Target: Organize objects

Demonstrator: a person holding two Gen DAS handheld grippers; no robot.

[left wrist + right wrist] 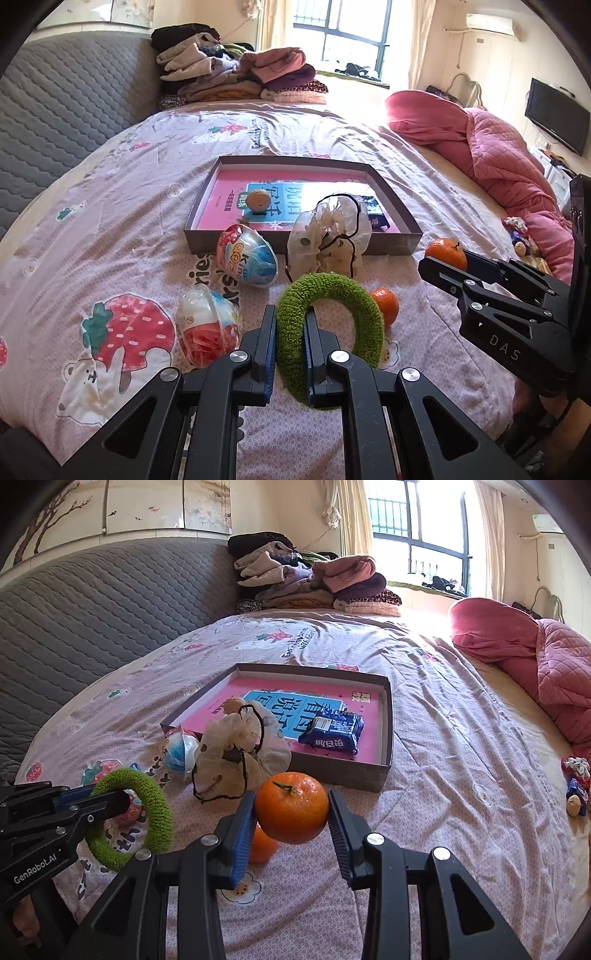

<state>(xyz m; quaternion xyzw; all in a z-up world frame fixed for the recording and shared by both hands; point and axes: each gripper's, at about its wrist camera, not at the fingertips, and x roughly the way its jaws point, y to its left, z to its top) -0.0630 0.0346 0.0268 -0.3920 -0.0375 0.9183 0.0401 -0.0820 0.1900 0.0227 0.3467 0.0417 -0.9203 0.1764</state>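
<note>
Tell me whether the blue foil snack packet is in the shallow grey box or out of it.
In. The blue foil snack packet lies on the pink book inside the shallow grey box, near its right wall.

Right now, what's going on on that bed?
A person with a gripper in each hand is tidying loose items. The left gripper is shut on a green fuzzy ring; the right gripper is clamped on a mandarin. A second mandarin, two egg-shaped toys and a sheer pouch lie on the sheet before the shallow box, which holds a blue snack pack.
</note>
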